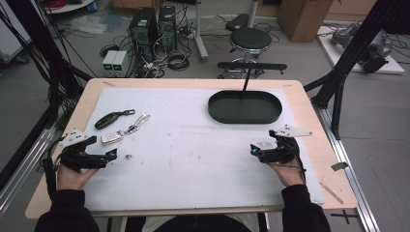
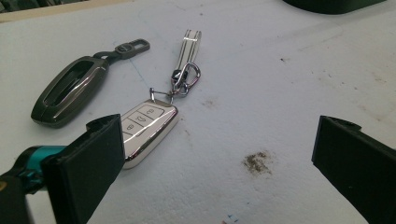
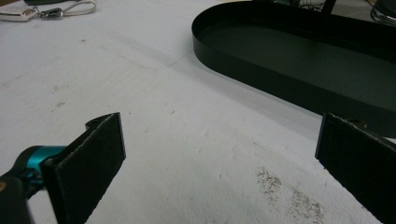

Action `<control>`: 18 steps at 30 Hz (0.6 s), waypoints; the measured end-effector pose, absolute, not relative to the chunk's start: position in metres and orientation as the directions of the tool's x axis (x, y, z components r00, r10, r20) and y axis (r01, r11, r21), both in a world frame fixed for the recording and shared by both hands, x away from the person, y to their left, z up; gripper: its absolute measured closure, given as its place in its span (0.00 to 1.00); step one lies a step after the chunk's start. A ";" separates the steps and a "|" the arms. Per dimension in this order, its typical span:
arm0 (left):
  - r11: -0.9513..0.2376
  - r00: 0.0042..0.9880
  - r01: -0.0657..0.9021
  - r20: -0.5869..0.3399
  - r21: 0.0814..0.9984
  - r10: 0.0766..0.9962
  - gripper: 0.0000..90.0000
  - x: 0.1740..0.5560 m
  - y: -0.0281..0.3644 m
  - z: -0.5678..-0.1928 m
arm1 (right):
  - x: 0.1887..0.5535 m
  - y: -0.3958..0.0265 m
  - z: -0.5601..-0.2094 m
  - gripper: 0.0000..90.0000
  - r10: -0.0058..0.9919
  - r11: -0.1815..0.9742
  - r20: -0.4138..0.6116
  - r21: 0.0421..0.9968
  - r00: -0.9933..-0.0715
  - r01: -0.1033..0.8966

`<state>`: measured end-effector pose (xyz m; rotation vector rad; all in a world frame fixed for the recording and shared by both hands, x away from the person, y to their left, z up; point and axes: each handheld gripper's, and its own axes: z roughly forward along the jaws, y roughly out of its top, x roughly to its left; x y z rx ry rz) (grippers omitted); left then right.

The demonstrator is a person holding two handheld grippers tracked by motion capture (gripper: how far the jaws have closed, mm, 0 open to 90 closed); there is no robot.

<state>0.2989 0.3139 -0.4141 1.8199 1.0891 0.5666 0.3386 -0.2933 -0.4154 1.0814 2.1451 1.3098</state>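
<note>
Two car keys lie at the left of the white mat. A dark olive key fob (image 1: 107,120) (image 2: 70,88) has a small clasp. Beside it, a silver-and-white key fob (image 1: 111,137) (image 2: 145,128) carries a carabiner and a white strap (image 1: 140,121) (image 2: 190,43). My left gripper (image 1: 112,155) (image 2: 212,172) rests low just in front of the silver fob, open and empty. A black oval tray (image 1: 245,107) (image 3: 299,60) sits at the back right, empty. My right gripper (image 1: 253,151) (image 3: 219,163) hovers open in front of the tray, nothing between its jaws.
A white mat (image 1: 193,145) covers most of the wooden table (image 1: 319,145). A dirty smudge (image 2: 256,162) marks the mat between the left jaws. Beyond the far edge stand a stool (image 1: 250,41), computer towers (image 1: 152,26) and cables. Black frame posts (image 1: 338,92) flank the right side.
</note>
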 end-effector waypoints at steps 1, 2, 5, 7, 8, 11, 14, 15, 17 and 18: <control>-0.195 0.505 0.441 -0.062 0.876 0.861 0.03 0.299 0.314 -0.414 | 0.339 -0.293 -0.416 0.01 0.785 0.263 0.051 0.875 -0.618 0.407; -0.195 0.505 0.441 -0.062 0.876 0.861 0.03 0.299 0.314 -0.414 | 0.339 -0.293 -0.416 0.01 0.786 0.262 0.051 0.875 -0.615 0.408; -0.197 0.506 0.443 -0.062 0.874 0.861 0.03 0.299 0.314 -0.415 | 0.339 -0.293 -0.416 0.01 0.789 0.260 0.053 0.874 -0.612 0.411; -0.200 0.507 0.443 -0.060 0.874 0.860 0.03 0.300 0.313 -0.415 | 0.339 -0.293 -0.416 0.01 0.790 0.258 0.054 0.874 -0.610 0.411; -0.201 0.506 0.444 -0.060 0.873 0.860 0.03 0.300 0.313 -0.415 | 0.339 -0.294 -0.416 0.01 0.790 0.259 0.051 0.875 -0.611 0.408; -0.200 0.502 0.449 -0.061 0.871 0.863 0.03 0.301 0.314 -0.415 | 0.339 -0.294 -0.416 0.01 0.793 0.254 0.057 0.874 -0.607 0.414; -0.202 0.500 0.452 -0.059 0.869 0.864 0.03 0.301 0.315 -0.415 | 0.339 -0.295 -0.417 0.01 0.795 0.255 0.054 0.873 -0.604 0.415; -0.202 0.498 0.454 -0.059 0.868 0.865 0.03 0.302 0.315 -0.415 | 0.339 -0.295 -0.417 0.01 0.795 0.254 0.057 0.873 -0.604 0.416; -0.199 0.494 0.459 -0.063 0.866 0.867 0.03 0.303 0.316 -0.416 | 0.340 -0.295 -0.418 0.01 0.798 0.253 0.057 0.872 -0.600 0.419; -0.197 0.494 0.461 -0.066 0.865 0.867 0.03 0.303 0.315 -0.416 | 0.341 -0.296 -0.419 0.01 0.796 0.255 0.058 0.870 -0.602 0.422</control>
